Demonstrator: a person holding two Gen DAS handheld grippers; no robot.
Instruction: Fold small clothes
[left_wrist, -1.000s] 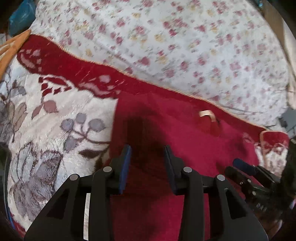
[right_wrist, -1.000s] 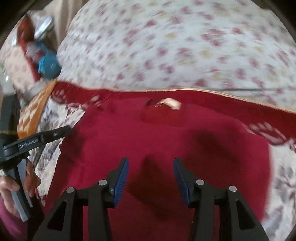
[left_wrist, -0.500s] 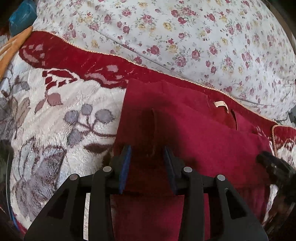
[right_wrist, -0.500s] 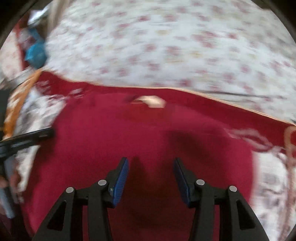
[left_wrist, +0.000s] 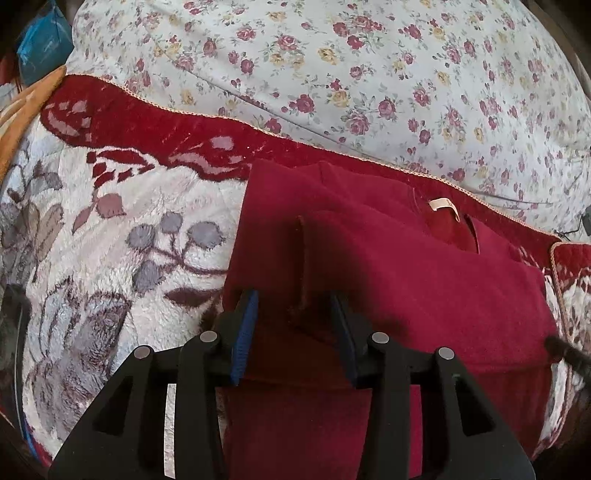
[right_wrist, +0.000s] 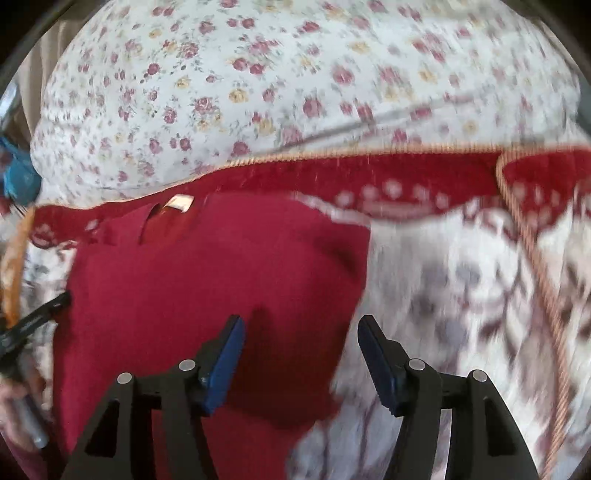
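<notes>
Nearest in the left wrist view, the left claw (left_wrist: 291, 306) points down over the near left part of a dark red garment (left_wrist: 406, 280); its jaws have just been opening a little and stand apart, with a raised fold of the red cloth (left_wrist: 303, 266) between the blue pads (left_wrist: 245, 328) but not pressed by them. In the right wrist view the right claw (right_wrist: 301, 328) hangs over the garment's right edge (right_wrist: 354, 266), its jaws having just opened wider and gripping nothing; the left pad (right_wrist: 225, 358) is above red cloth, the right one above the blanket. The garment lies partly folded, flat on a plush blanket (left_wrist: 110, 251) with a pale leaf-and-berry pattern and a red border (left_wrist: 147, 122) trimmed with a thin tan cord. Toward the far side of the garment its neckline shows, with a small cream label (left_wrist: 443, 205) inside it. At the left edge of the right wrist view, blurred, the other claw's black tip reaches toward the garment and part of a hand (right_wrist: 22, 402) grips its handle. Beyond the blanket's border lies a pale sheet printed with small roses (left_wrist: 351, 74), covering the bed. At the far left corner a blue packet (left_wrist: 40, 40) shows, too blurred to tell more.
</notes>
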